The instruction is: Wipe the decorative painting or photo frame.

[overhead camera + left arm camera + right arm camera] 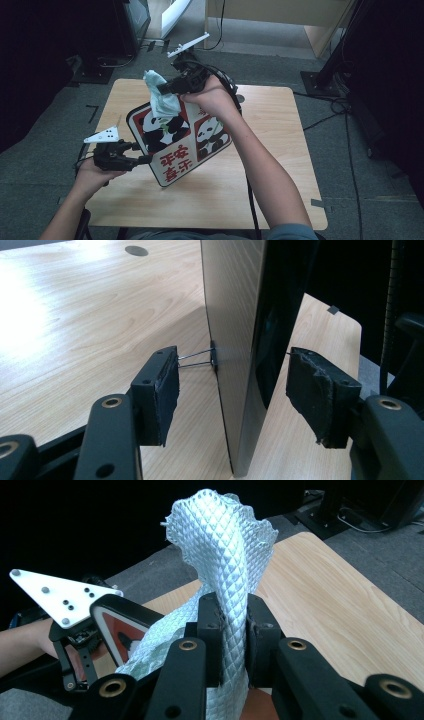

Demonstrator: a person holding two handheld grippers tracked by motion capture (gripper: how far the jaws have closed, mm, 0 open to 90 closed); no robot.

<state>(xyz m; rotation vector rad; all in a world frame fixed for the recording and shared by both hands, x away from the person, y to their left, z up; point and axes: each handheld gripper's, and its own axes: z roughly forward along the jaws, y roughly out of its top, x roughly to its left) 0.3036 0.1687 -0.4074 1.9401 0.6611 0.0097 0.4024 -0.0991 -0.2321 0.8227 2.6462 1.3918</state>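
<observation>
A board printed with pandas and red characters (175, 145) stands tilted on the wooden table (280, 150), one lower corner resting on it. My left gripper (145, 159) is at the board's lower left edge. Seen from the left gripper, the board's edge (240, 315) stands between the jaws, and a binder clip (214, 356) on it spreads thin wire handles out to both pads (167, 390). My right gripper (165, 89) is at the board's top, shut on a pale quilted cloth (160, 97) that hangs against the board's face. The cloth (225, 545) rises between the right gripper's (232, 630) pads.
Grey carpet surrounds the table, with cables (330, 107) and dark stand feet (320, 80) at the right and back. A pale wooden cabinet (280, 15) stands behind. A round grommet hole (136, 250) sits in the tabletop. The left gripper's white plate (55, 597) shows beside the board (120, 625).
</observation>
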